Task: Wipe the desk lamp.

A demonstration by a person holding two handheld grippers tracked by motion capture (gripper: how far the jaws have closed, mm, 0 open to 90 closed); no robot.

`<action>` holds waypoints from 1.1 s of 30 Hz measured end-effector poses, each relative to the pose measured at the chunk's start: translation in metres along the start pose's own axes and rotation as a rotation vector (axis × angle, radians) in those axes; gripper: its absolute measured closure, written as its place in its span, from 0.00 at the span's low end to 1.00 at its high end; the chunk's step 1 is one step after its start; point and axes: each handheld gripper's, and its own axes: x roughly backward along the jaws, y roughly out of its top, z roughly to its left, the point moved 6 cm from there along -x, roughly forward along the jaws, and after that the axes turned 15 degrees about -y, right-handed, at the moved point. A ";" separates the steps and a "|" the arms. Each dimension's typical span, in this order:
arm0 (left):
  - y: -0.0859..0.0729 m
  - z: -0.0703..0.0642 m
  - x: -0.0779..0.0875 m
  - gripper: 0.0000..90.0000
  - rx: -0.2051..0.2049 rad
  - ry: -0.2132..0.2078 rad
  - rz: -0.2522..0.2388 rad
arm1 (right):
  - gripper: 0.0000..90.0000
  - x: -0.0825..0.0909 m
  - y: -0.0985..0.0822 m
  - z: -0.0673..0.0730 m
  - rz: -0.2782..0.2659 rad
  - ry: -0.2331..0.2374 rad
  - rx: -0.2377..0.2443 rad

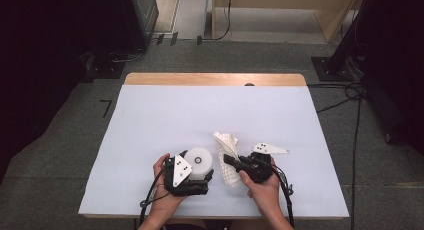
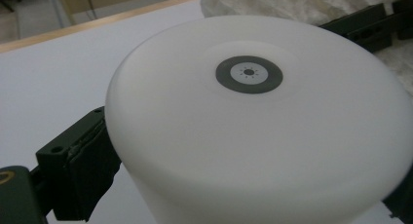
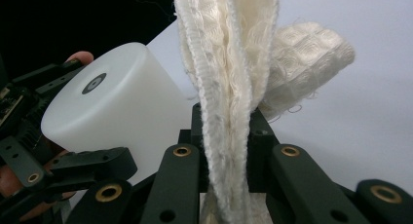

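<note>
A squat white cylinder (image 1: 198, 161) with a grey dot on its top stands at the front of the table, and my left gripper (image 1: 200, 176) is shut on its sides. In the left gripper view the cylinder (image 2: 253, 121) sits between the black jaws of my left gripper (image 2: 234, 190). Just to its right, my right gripper (image 1: 228, 160) is shut on a cream waffle-weave cloth (image 1: 225, 140). In the right gripper view the cloth (image 3: 229, 63) rises folded out of my right gripper (image 3: 228, 136), beside the cylinder (image 3: 117, 102).
A white sheet (image 1: 200, 110) covers the table, and a wooden strip (image 1: 215, 79) shows along the far edge. Cables (image 1: 350, 95) and a black stand base (image 1: 330, 67) lie on the grey floor to the right. Dark equipment stands at the far left.
</note>
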 end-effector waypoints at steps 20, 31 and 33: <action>0.014 0.009 0.012 0.10 -0.086 -0.170 -0.096 | 0.89 -0.012 -0.012 0.010 0.058 0.045 -0.023; 0.010 0.003 0.004 0.10 -0.101 -0.202 -0.067 | 0.89 0.020 0.019 0.023 -0.061 0.138 -0.037; 0.011 0.003 0.005 0.10 -0.101 -0.201 -0.073 | 0.89 0.021 0.018 0.024 -0.059 0.136 -0.036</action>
